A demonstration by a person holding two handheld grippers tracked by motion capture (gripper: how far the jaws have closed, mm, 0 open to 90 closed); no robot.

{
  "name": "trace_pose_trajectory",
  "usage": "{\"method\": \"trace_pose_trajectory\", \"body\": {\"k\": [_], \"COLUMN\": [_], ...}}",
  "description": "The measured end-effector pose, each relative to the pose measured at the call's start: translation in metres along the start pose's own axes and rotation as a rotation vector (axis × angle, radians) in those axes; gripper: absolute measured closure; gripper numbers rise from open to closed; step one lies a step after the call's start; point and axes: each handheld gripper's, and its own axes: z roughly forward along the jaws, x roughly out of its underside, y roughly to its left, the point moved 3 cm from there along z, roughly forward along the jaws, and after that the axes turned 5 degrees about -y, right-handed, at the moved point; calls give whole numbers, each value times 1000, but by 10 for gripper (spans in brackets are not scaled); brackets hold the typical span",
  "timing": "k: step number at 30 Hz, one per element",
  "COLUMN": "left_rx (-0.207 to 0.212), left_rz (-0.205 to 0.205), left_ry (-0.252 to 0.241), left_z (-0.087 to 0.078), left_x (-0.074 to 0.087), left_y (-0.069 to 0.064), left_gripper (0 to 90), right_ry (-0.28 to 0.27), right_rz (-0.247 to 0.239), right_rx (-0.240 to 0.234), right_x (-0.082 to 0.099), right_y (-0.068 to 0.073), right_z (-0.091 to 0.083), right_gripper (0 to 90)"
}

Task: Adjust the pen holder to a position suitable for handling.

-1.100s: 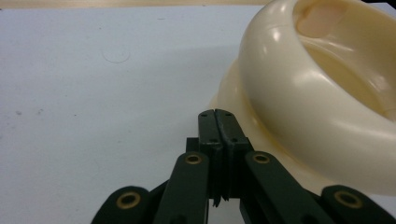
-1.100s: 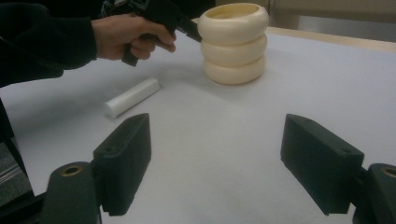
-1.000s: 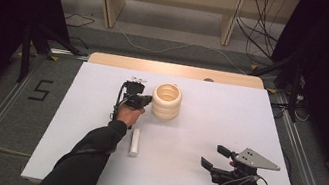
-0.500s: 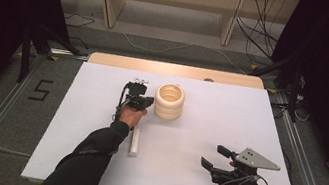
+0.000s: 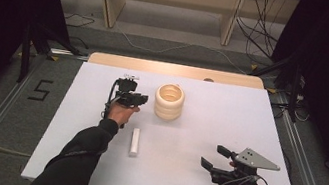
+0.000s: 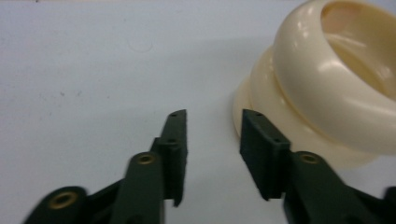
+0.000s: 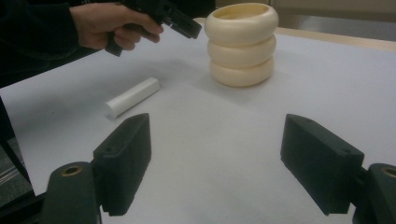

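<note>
White board (image 5: 90, 161) covers the table, with dark floor and cables beyond it. Nearest the person, the right gripper (image 5: 216, 158) is held low over the board, jaws wide apart and nothing between them. A white cylinder (image 5: 134, 142) is seen lying flat nearer the middle. Farther off, the left gripper (image 5: 143, 99) is found just beside the cream ring stack (image 5: 169, 102), apart from it; its jaws have just been opening and are empty.
</note>
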Motion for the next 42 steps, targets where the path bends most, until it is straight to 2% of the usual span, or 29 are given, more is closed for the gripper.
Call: {"method": "trace_pose_trajectory", "body": {"k": [3, 7, 10, 16, 25, 31, 42], "left_rx": [-2, -12, -9, -15, -16, -21, -23], "left_rz": [-8, 4, -4, 16, 51, 38, 55], "left_ry": [17, 49, 61, 76, 118, 133, 173], "left_z": [-8, -17, -24, -35, -48, -55, -61], "left_x": [1, 5, 8, 17, 32, 40, 56], "left_y": [0, -2, -3, -9, -18, -22, -25], "left_gripper": [481, 394, 349, 278, 218, 185, 162], "right_ry": [0, 1, 3, 2, 3, 2, 7], "right_rz": [1, 0, -1, 1, 6, 5, 5], "right_rx": [0, 1, 1, 0, 1, -1, 3], "right_x": [0, 0, 0, 1, 2, 2, 3], "right_y": [0, 0, 0, -1, -3, -2, -2], "right_z": [0, 0, 0, 0, -1, -1, -1], "right_gripper": [252, 251, 251, 251, 251, 251, 249]}}
